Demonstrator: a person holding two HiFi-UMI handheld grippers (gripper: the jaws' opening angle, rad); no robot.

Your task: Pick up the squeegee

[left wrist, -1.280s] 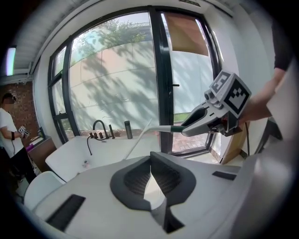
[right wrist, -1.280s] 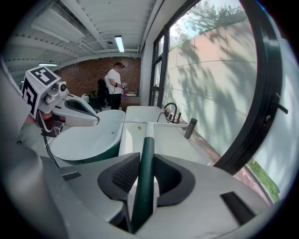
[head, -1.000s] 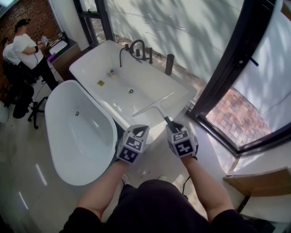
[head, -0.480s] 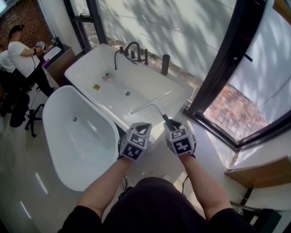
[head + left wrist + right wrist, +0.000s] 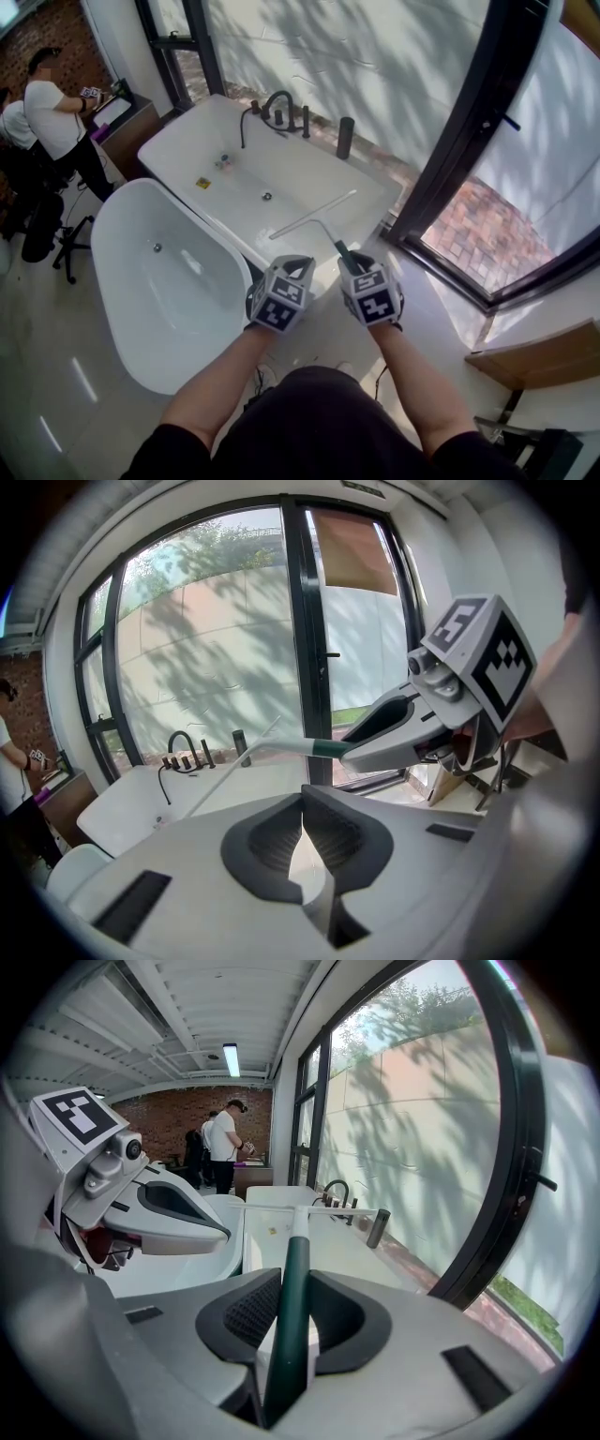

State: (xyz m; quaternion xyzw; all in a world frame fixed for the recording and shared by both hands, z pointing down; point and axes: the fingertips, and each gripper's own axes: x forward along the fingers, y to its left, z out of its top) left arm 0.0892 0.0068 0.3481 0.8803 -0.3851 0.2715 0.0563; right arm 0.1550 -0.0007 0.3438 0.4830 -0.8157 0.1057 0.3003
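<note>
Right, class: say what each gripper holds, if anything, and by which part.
The right gripper holds the pale-bladed squeegee by its dark green handle, jaws shut on it. The left gripper holds nothing; its jaws are together.

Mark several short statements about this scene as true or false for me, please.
1. The right gripper is shut on the green handle of the squeegee. True.
2. The left gripper also holds the squeegee. False: the left gripper's jaws are together with nothing between them.
3. A black faucet stands at the far end of the rectangular tub. True.
4. In the head view, the oval tub lies right of the rectangular tub. False: the oval tub lies left of it.
</note>
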